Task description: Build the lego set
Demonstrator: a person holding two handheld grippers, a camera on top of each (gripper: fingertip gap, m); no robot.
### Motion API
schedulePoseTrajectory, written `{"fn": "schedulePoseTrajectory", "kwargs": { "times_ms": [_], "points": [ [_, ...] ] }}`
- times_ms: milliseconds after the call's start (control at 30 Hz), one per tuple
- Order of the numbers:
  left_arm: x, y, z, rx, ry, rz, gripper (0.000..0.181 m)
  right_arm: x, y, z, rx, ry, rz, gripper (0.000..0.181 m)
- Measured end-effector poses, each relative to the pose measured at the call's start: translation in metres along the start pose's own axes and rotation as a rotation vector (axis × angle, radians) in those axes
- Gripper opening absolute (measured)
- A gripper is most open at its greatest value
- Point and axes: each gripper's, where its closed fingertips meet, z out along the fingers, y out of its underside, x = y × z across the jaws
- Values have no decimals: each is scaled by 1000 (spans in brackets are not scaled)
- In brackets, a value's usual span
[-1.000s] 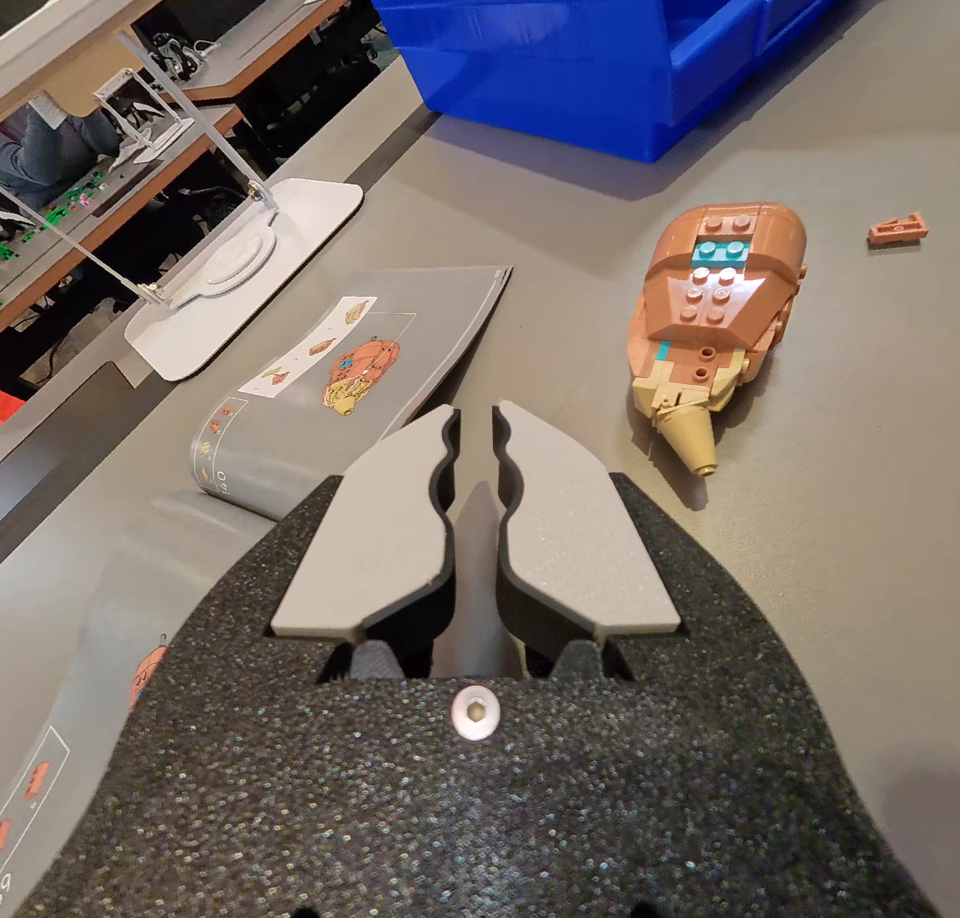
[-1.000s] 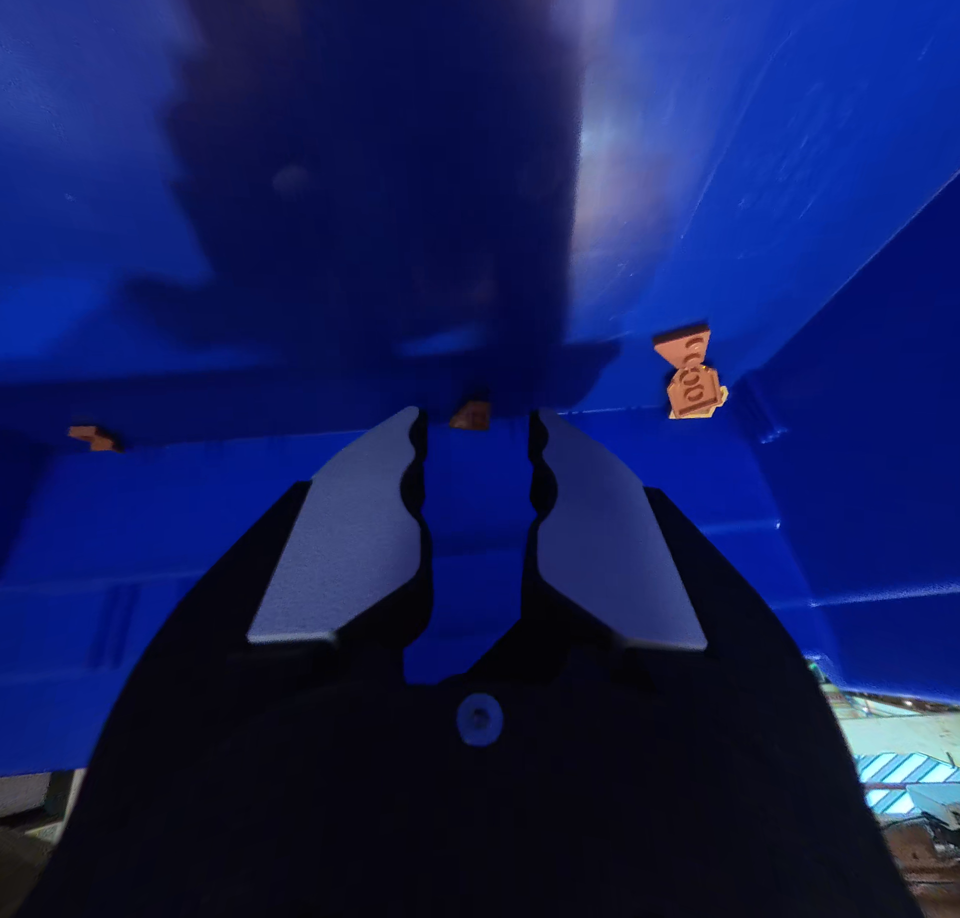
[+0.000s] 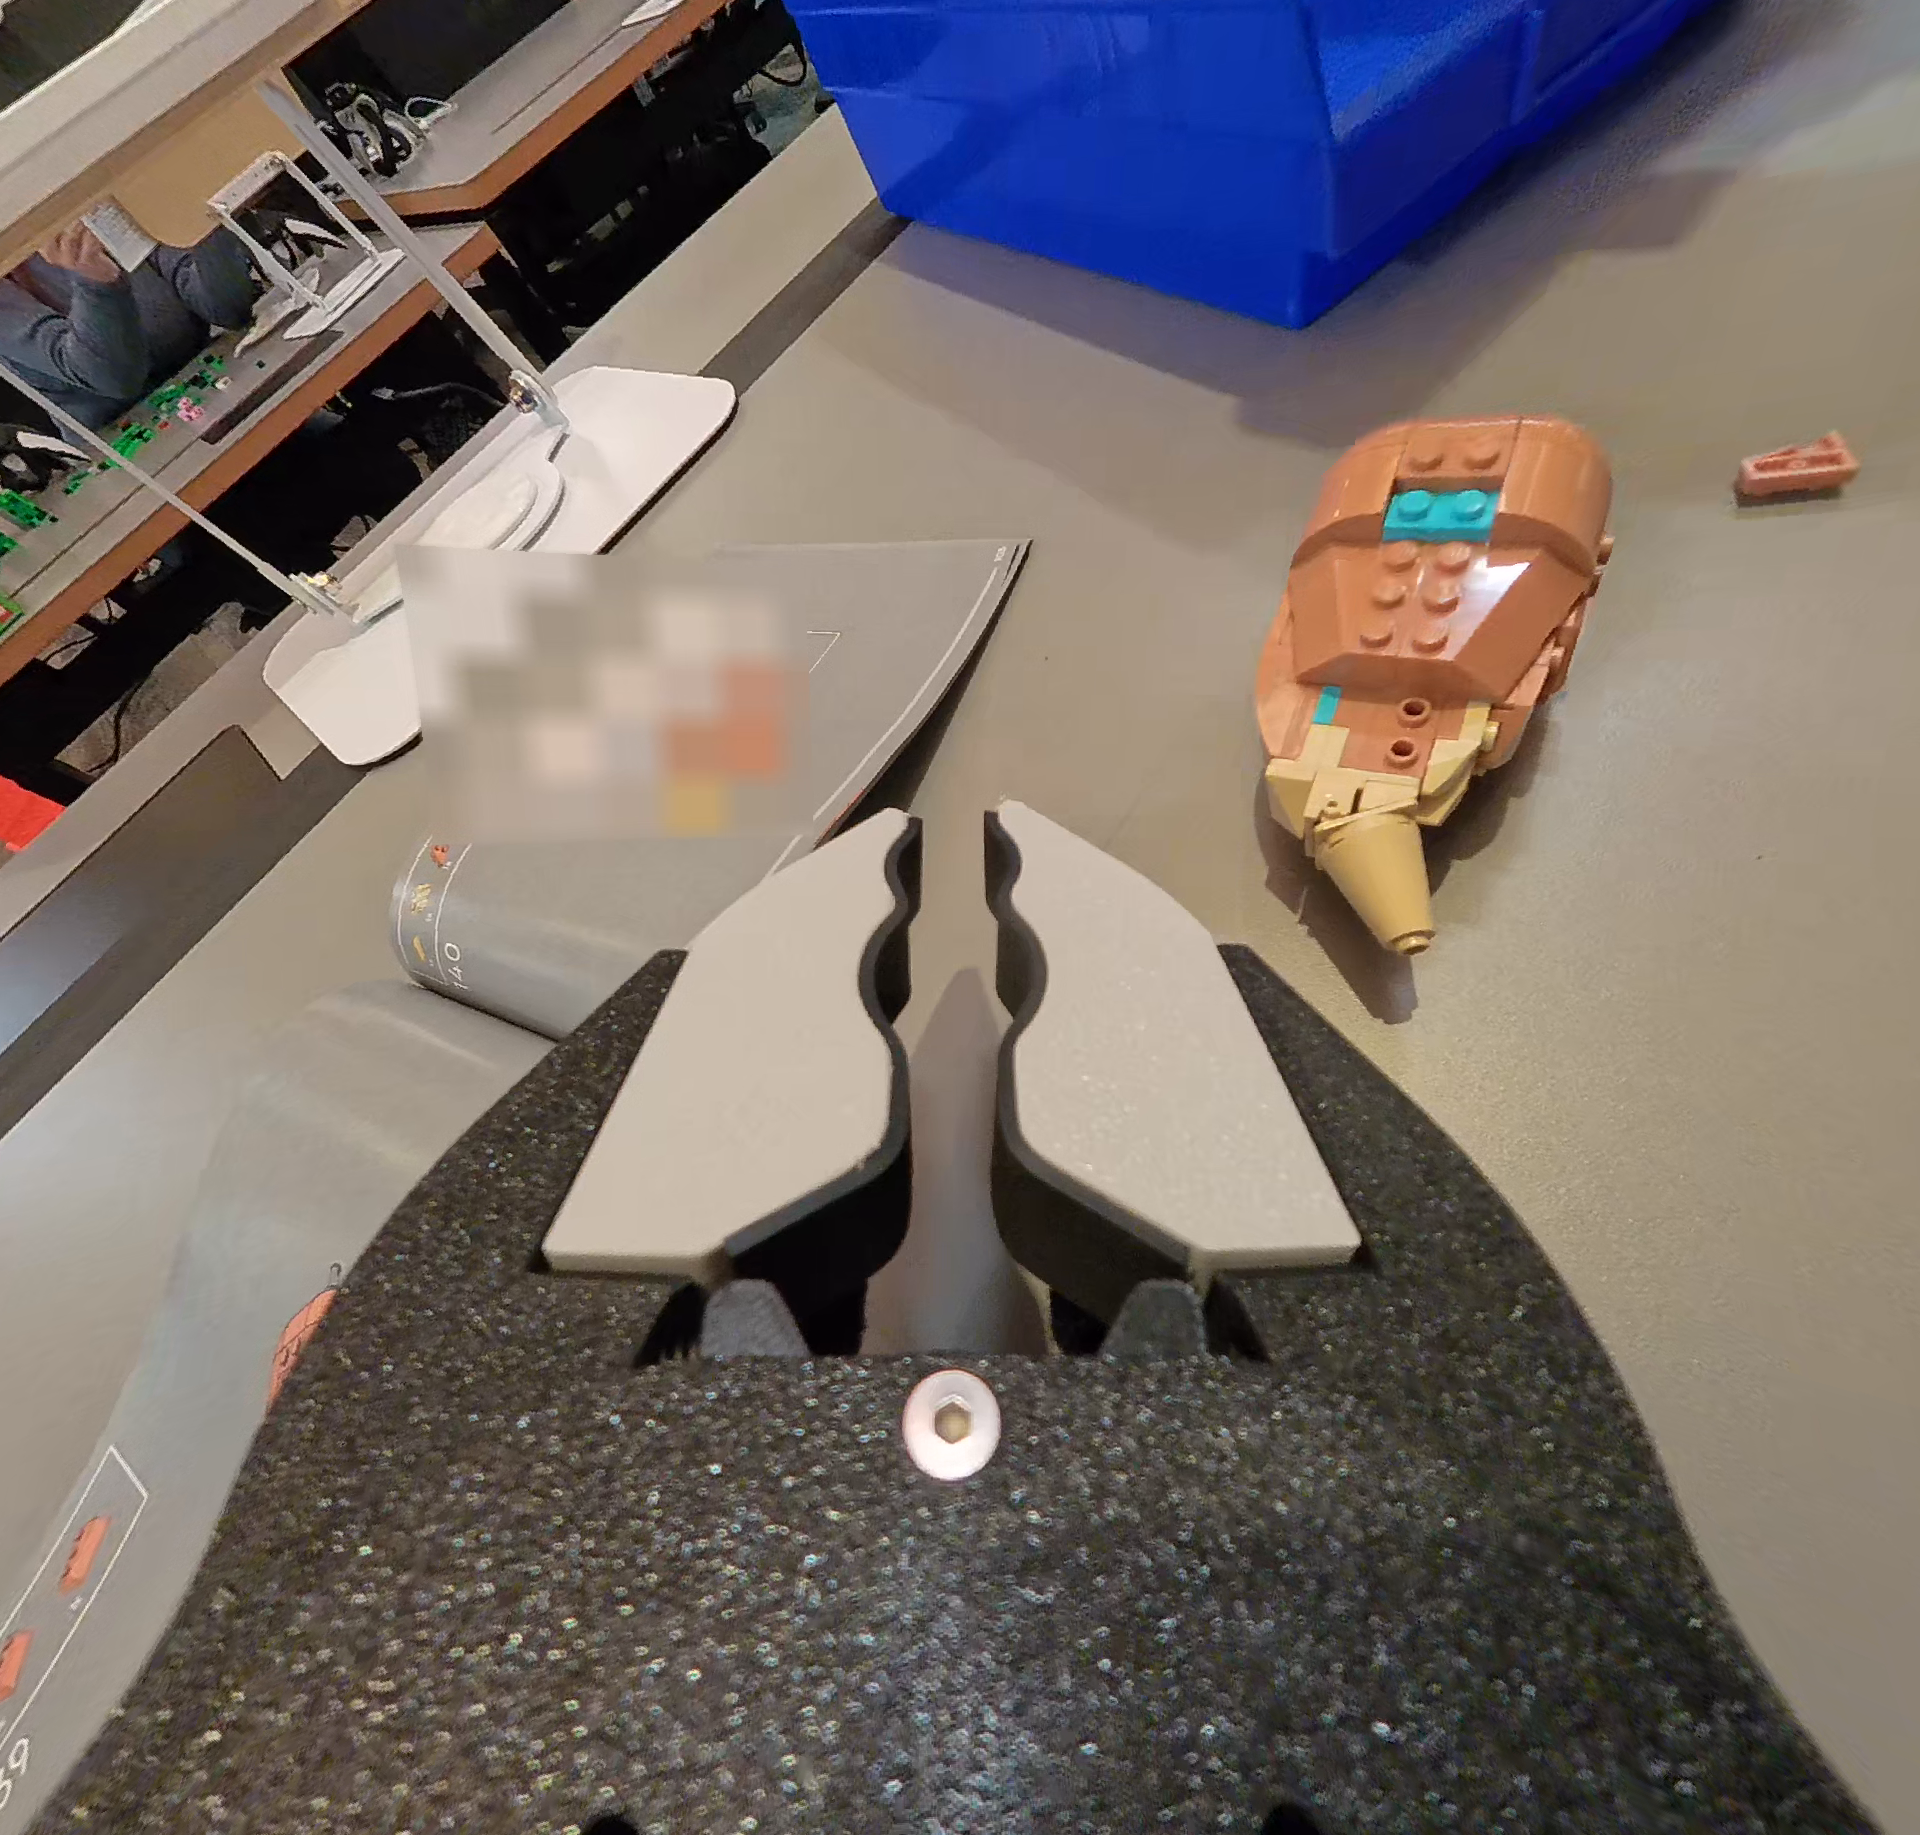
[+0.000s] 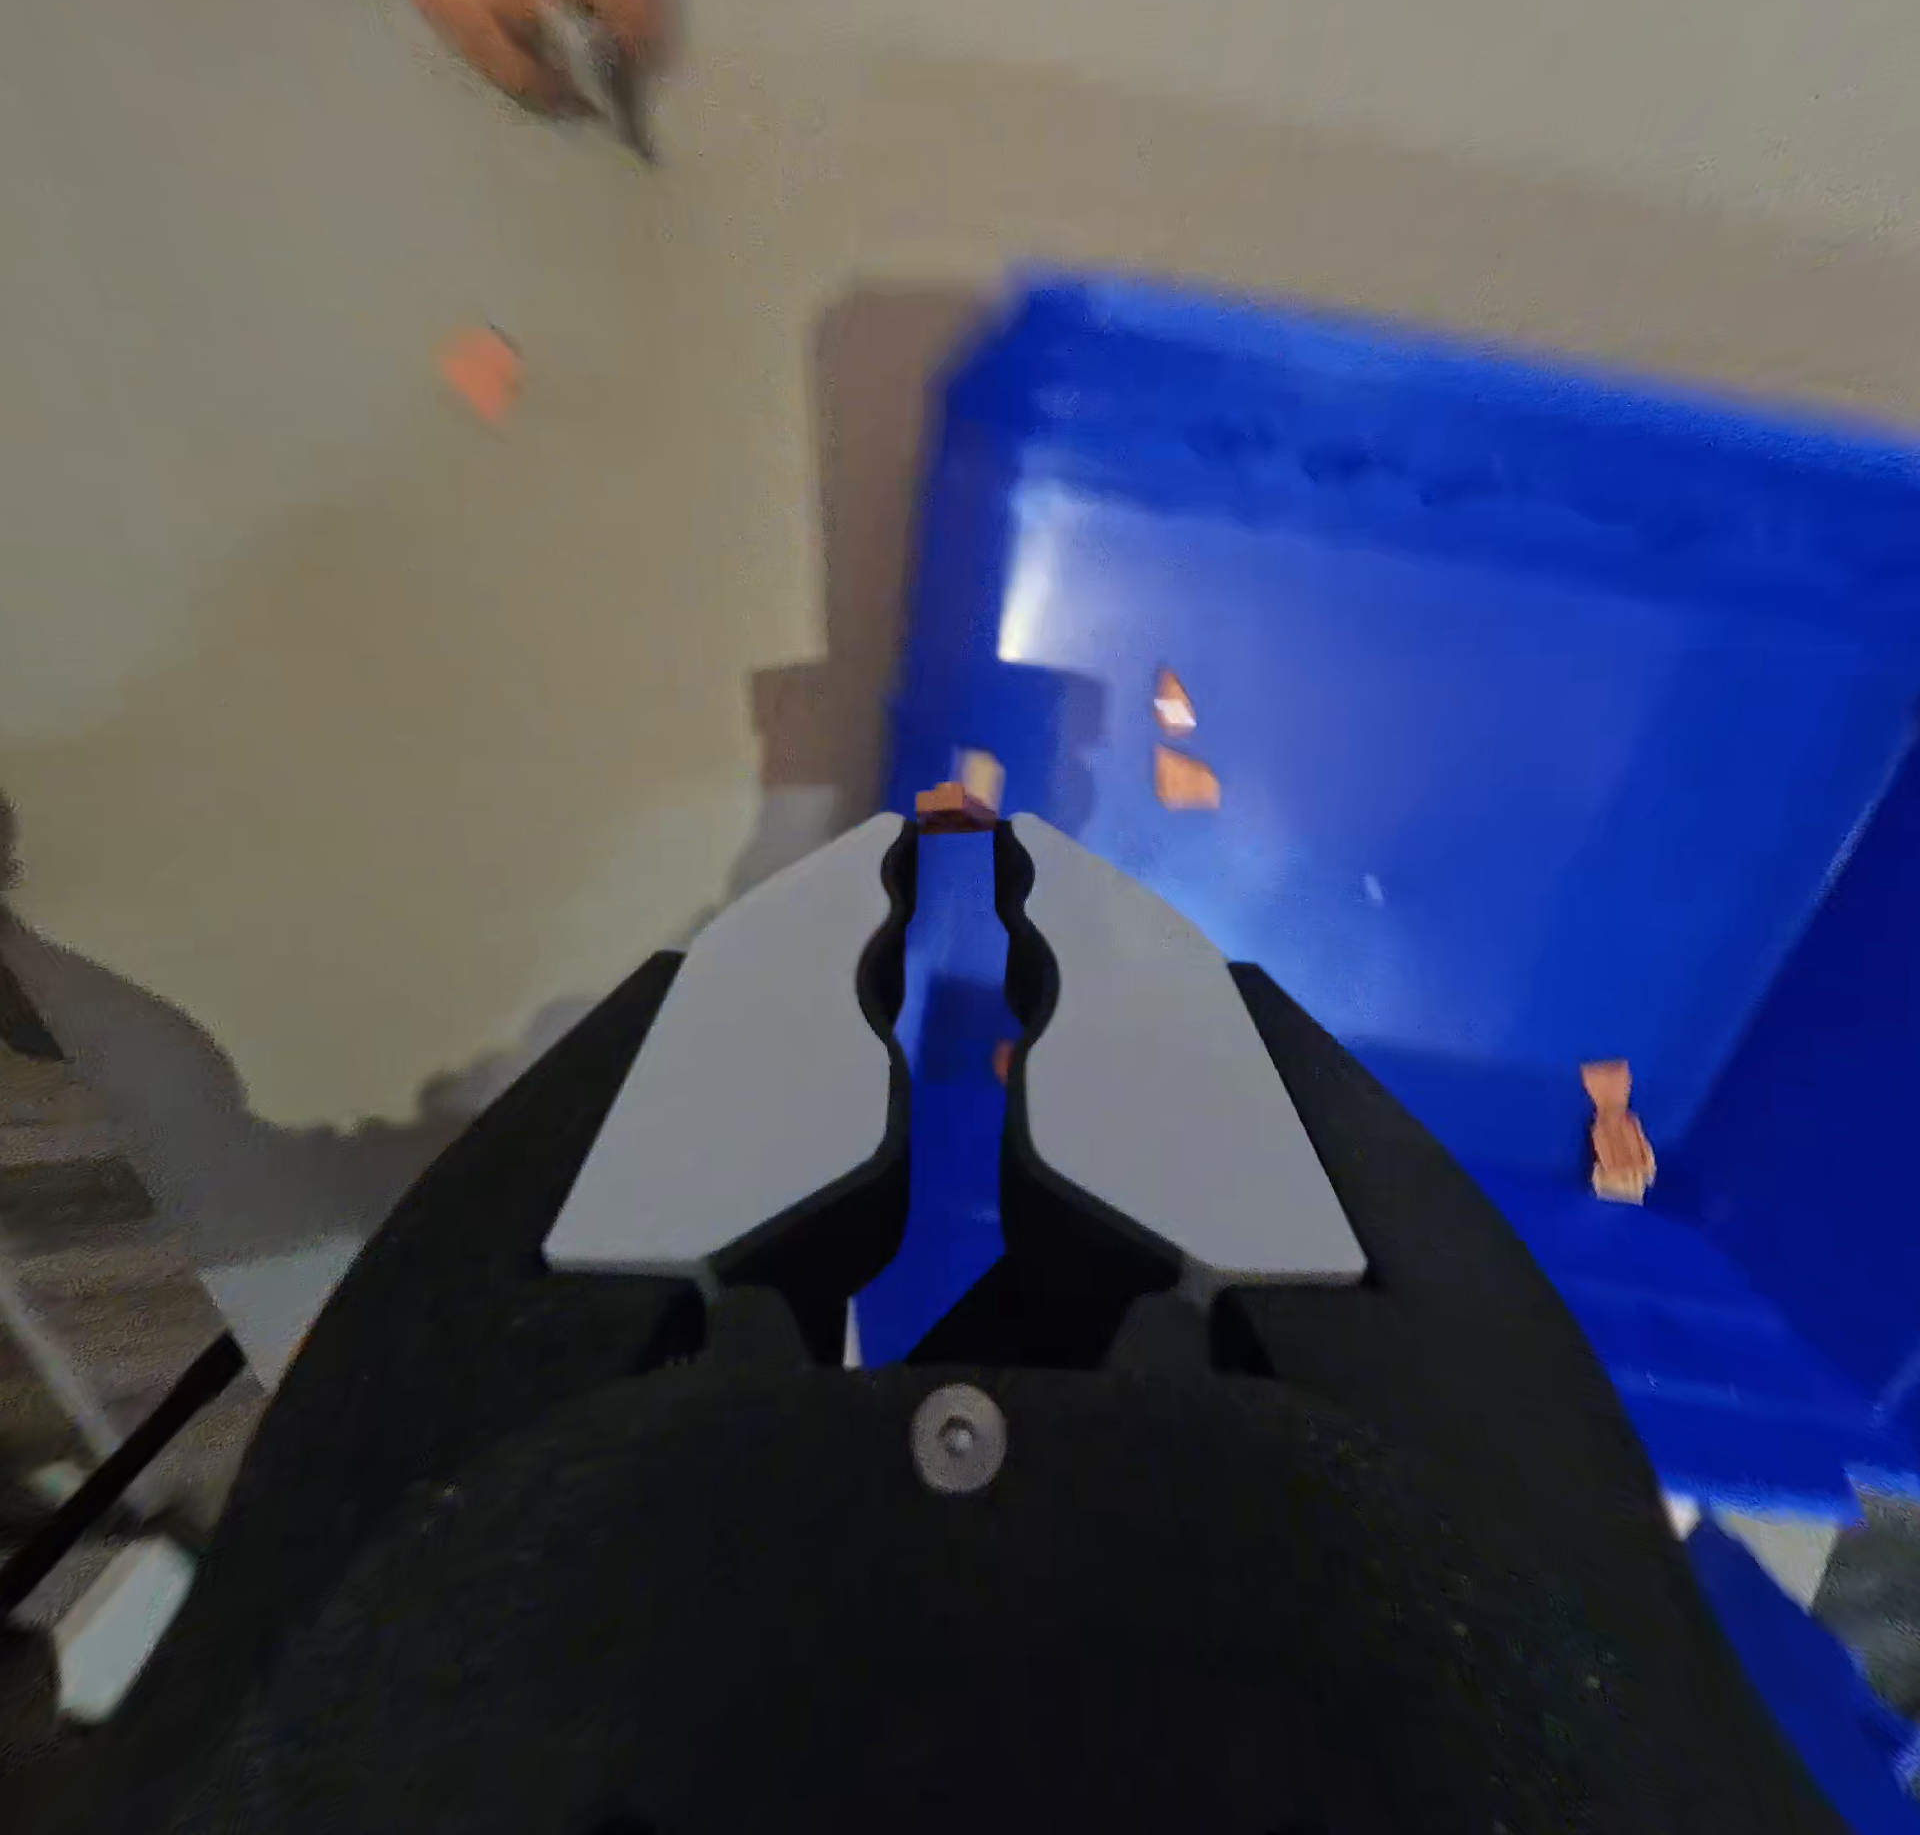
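The right gripper [image 4: 954, 821] has its jaws drawn nearly together at the tips, pinching a small brown lego piece [image 4: 948, 809] between them; behind the tips the gap between the grey fingers [image 4: 1143, 1079] widens along their wavy inner edges. It hangs above the blue bin [image 4: 1455, 642], close to the bin's near left corner. The view is blurred by motion. On the bin floor lie several more brown pieces: a pair [image 4: 1179, 757] just beyond the held piece and another [image 4: 1616, 1141] against the right wall.

The left gripper [image 3: 951, 829] holds nothing. Its jaws are almost closed, with a narrow slit of grey tabletop [image 3: 1610, 1266] showing between the fingers [image 3: 758, 1058]. It hovers low over the table, above the curled instruction booklet [image 3: 582, 902], which lies open toward the left edge of the tabletop; part of its page is covered by a mosaic patch.

To the right of the left gripper, well apart from it, the partly built lego model [image 3: 1423, 642] lies on the tabletop: a rounded brown hull with studs on top, a teal plate, tan bricks and a tan cone at its near end. A single loose brown wedge piece [image 3: 1795, 462] sits farther right, beyond the model. The blue bin [image 3: 1195, 102] stands at the far side of the tabletop. A white lamp base [image 3: 634, 435] rests near the left edge, and past it are other benches with small green pieces.
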Motion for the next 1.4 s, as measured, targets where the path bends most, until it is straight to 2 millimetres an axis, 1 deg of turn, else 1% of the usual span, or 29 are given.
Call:
{"fn": "schedulePoseTrajectory", "kwargs": {
  "times_ms": [67, 100, 167, 200, 233, 300, 400, 500, 600, 667, 833, 933, 1000, 1067, 1133, 1200, 1233, 1300, 1400],
  "points": [
    [0, 0, 0, -2, -2, 4, 11, -41, -37, 3, 131, -26, -64, 14],
    [1, 0, 0, -3, -2, 6, 11, -59, -53, 9, 193, -38, -83, 14],
    [1, 0, 0, -1, -5, 8, 11, -85, -78, 27, 296, -51, -82, 14],
    [1, 0, 0, -1, -5, 8, 11, -95, -87, 38, 342, -63, -65, 14],
    [0, 0, 0, -1, -6, 7, 11, -103, -92, 49, 380, -72, -45, 14],
    [0, 0, 0, -1, -8, 6, 11, -116, -96, 71, 420, -81, -19, 14],
    [1, 0, 0, -3, -7, 9, 11, -121, -95, 89, 470, -49, 23, 14],
    [2, 1, 0, -4, -5, 19, 11, -119, -91, 98, 485, -5, 51, 14],
    [3, 1, 0, -6, -4, 24, 11, -121, -82, 105, 442, 11, 41, 14],
    [3, 1, 0, -6, -5, 21, 11, -122, -79, 105, 423, 16, 25, 18],
    [3, 1, 0, -7, -3, 22, 11, -118, -73, 96, 413, 40, 21, 31],
    [3, 1, 0, -7, -3, 23, 11, -109, -64, 83, 398, 93, 24, 35],
    [3, 1, 0, -8, -3, 24, 11, -99, -55, 69, 384, 148, 26, 34],
    [4, 1, 0, -9, -3, 24, 11, -83, -42, 52, 348, 223, 43, 35],
    [3, 1, 0, -9, -3, 23, 11, -59, -21, 33, 290, 319, 97, 35],
    [3, 1, 1, -10, -2, 23, 11, -36, 2, 21, 229, 402, 182, 35],
    [3, 1, 1, -11, -2, 22, 11, -27, 13, 18, 201, 431, 221, 37],
    [3, 2, 1, -13, -3, 22, 11, -16, 28, 19, 167, 456, 279, 39],
    [2, 2, 2, -18, -4, 19, 11, -13, 40, 29, 116, 433, 314, 42]
  ]
}}
